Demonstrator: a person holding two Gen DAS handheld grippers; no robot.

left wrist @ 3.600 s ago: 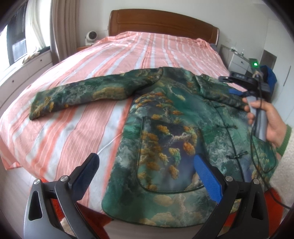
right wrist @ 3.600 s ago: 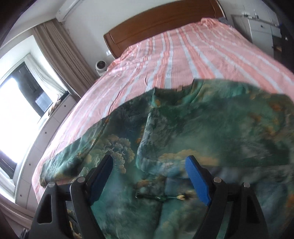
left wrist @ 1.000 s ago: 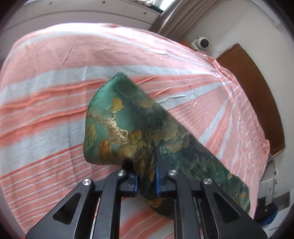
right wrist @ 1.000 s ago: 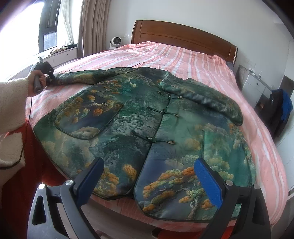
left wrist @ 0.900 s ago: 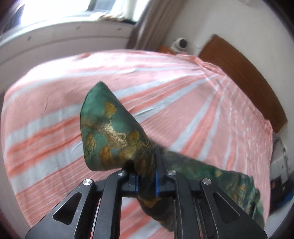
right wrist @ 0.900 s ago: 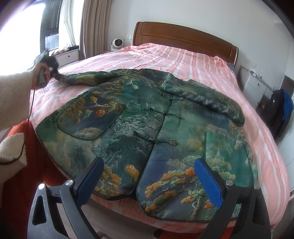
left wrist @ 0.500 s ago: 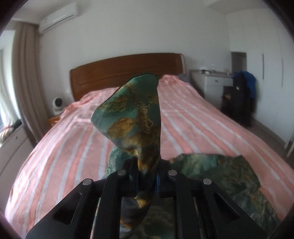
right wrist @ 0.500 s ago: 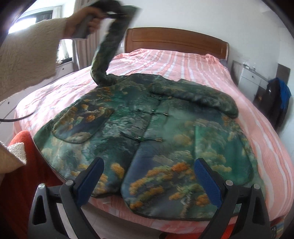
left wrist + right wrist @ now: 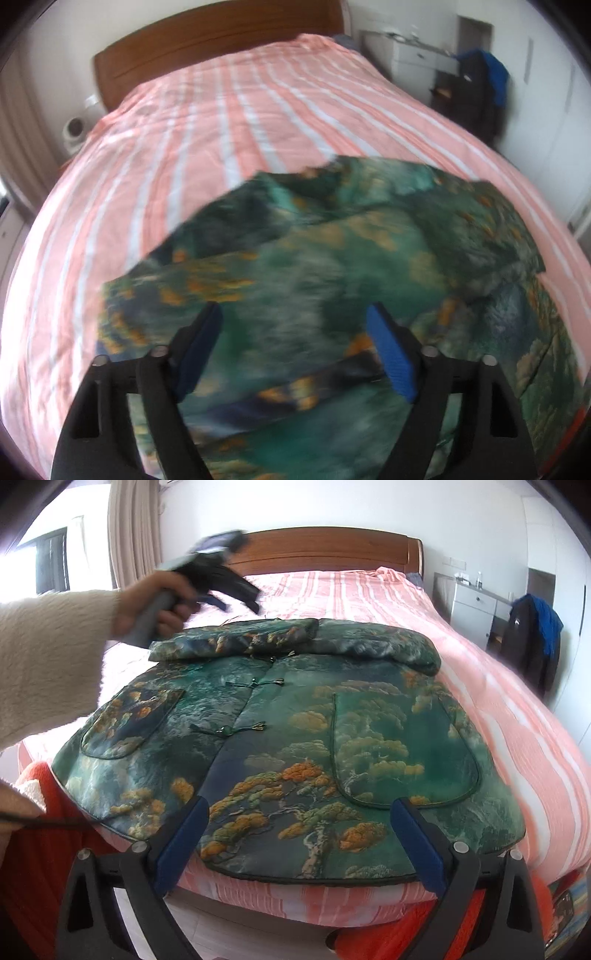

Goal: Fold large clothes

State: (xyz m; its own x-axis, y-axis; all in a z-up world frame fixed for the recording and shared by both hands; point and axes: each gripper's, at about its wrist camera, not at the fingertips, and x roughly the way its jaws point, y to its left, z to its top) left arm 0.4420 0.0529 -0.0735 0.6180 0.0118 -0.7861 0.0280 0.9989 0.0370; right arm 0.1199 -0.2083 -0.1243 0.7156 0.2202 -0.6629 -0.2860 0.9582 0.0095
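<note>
A: What's new?

B: Half a second ago the left gripper [image 9: 236,600] held the left sleeve [image 9: 236,642] pinched and raised high over the bed [image 9: 369,587]. Now its jaws stand wide with nothing between them, and the sleeve lies folded across the top of the jacket [image 9: 295,746], cuff pointing right.

A: So it let go?

B: Yes. In the right wrist view that gripper hangs in the air above the far left of the jacket, apart from the cloth. Its own view is blurred, so it is likely on the move.

A: And the right gripper [image 9: 299,834]?

B: Jaws wide as before, empty, hovering off the near hem. It hasn't touched anything.

A: Where's the jacket?

B: Flat on the bed, front up, hem at the near edge, collar toward the headboard [image 9: 325,546]. The right sleeve [image 9: 380,646] was already folded in; the two cuffs now meet or overlap near the collar.

A: Meaning?

B: Both sleeves look tucked. I'd judge the body fold is what remains, probably bringing the hem up toward the collar.
</note>
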